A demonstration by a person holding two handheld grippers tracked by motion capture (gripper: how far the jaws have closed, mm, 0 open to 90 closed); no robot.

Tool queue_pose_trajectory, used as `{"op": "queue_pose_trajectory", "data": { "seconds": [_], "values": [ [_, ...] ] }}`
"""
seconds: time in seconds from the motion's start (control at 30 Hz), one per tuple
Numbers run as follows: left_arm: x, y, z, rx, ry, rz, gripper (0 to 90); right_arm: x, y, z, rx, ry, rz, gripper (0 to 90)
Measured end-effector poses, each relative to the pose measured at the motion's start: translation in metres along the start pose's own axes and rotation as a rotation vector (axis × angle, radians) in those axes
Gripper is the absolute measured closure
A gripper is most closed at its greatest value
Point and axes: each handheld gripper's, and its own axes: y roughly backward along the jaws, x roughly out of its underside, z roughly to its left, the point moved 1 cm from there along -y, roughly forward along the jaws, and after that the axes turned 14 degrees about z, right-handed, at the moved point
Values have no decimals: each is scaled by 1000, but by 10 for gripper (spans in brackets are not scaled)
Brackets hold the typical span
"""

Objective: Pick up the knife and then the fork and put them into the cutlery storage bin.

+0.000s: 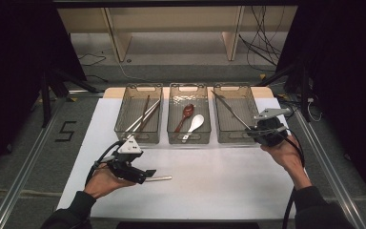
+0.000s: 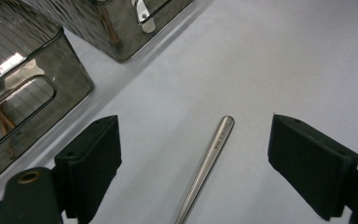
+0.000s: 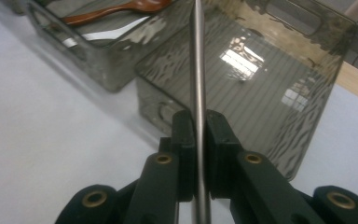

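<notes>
A metal chopstick (image 1: pixel 161 179) (image 2: pixel 209 154) lies flat on the white table between the wide-apart jaws of my left gripper (image 1: pixel 147 174) (image 2: pixel 196 135), which is open and low over it. My right gripper (image 1: pixel 255 131) (image 3: pixel 200 135) is shut on a second metal chopstick (image 1: pixel 228 109) (image 3: pixel 197 60). That one slants up and away over the right clear bin (image 1: pixel 253 102) (image 3: pixel 270 93), its far tip near the bin's back left corner.
Three clear bins stand in a row at the back. The left bin (image 1: pixel 119 119) (image 2: pixel 37 93) holds several chopsticks (image 1: pixel 143 117). The middle bin (image 1: pixel 188 139) (image 3: pixel 98 70) holds a brown spoon (image 1: pixel 186 114) (image 3: pixel 121 11) and a white spoon (image 1: pixel 195 124).
</notes>
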Motion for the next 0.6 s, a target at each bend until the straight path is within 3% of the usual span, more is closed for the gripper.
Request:
{"op": "queue_pose_trajectory", "data": {
  "seconds": [0.23, 0.6],
  "values": [
    [1, 0, -1, 4, 9, -5, 160, -11, -11, -14, 23, -53, 35, 844],
    [5, 1, -2, -8, 25, -7, 159, -31, -26, -22, 48, -116, 88, 843]
  ]
}}
